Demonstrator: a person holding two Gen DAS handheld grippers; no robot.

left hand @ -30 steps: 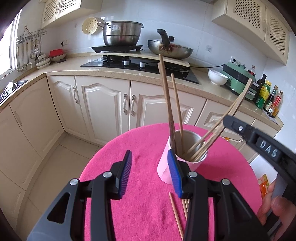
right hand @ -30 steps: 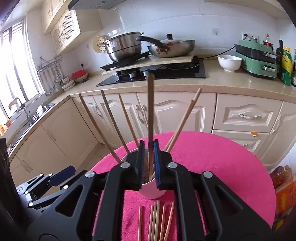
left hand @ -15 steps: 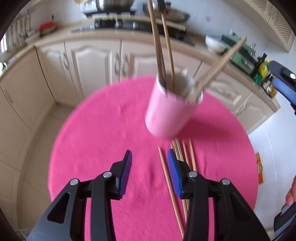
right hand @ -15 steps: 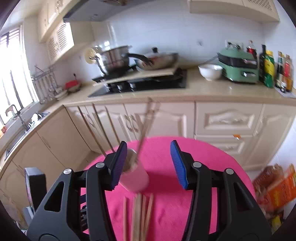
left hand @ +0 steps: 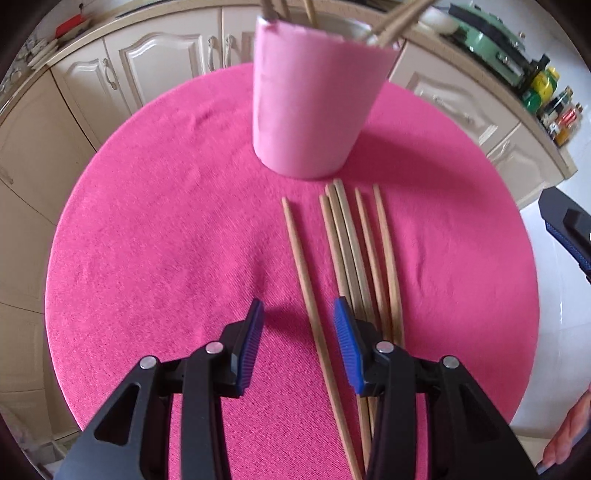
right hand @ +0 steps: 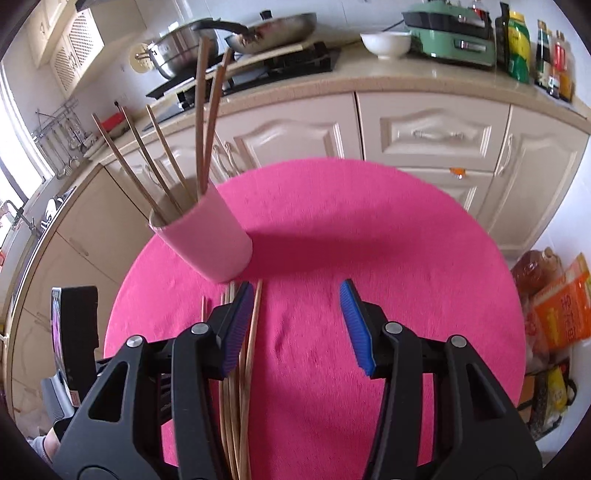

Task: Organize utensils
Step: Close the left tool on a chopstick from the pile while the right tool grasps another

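Kitchen, round pink table point(left hand: 166, 240). Loose chopsticks point(left hand: 354, 251) lie at 6 o'clock of the pink cup point(left hand: 314, 99), which holds more. Left gripper point(left hand: 297, 347) gapes over the leftmost stick; right gripper point(right hand: 293, 325) gapes, empty, at 3 o'clock of them.

The cup point(left hand: 314, 99) loses its rim to the top edge of the left wrist view, and the chopsticks standing in it point(left hand: 399, 18) are chopped off almost at once. The loose chopsticks point(left hand: 347, 258) on the cloth slide under the left gripper point(left hand: 298, 345), near ends hidden. In the right wrist view they vanish beneath the right gripper point(right hand: 303, 325). Bottle labels point(right hand: 550, 59) too small to read.
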